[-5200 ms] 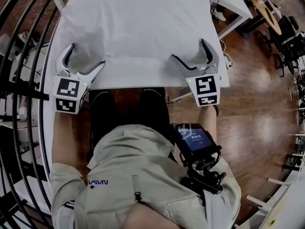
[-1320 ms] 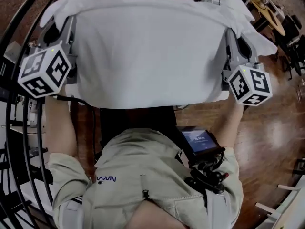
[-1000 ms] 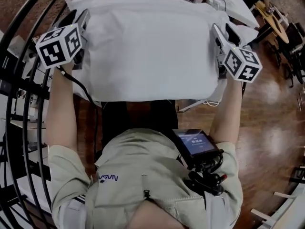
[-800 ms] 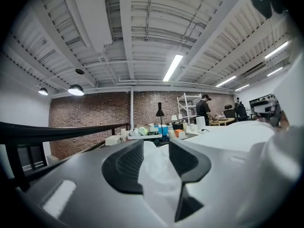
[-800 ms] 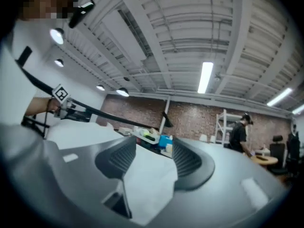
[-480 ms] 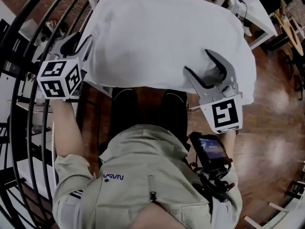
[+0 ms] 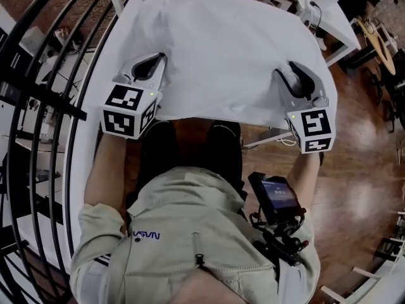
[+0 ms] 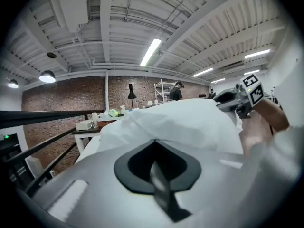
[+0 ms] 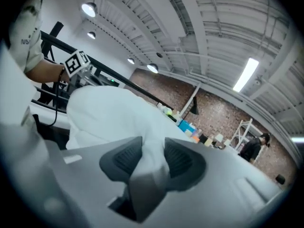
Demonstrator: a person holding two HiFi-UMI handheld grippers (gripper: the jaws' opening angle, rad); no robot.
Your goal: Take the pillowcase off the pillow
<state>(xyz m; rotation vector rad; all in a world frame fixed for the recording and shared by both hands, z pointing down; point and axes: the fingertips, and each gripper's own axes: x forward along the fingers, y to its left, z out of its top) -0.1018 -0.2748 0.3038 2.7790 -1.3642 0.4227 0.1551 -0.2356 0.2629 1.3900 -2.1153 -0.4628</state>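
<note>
Change: half a second ago the right gripper (image 7: 296,81) was spread wide over the pillow (image 7: 228,37); it is now closed at the near right corner. The left gripper (image 7: 145,68) has come onto the near left corner.
Pillow: flat on the white table (image 7: 334,19), inside its pillowcase (image 7: 215,75).
Right gripper: its jaws pinch a ridge of white cloth.
Left gripper: its tips are together at a cloth fold, seemingly nipping it.
Handling: probably light, soft and limp. The thin fabric may slip, so grip the case alone near its open hem, not the filling.
</note>
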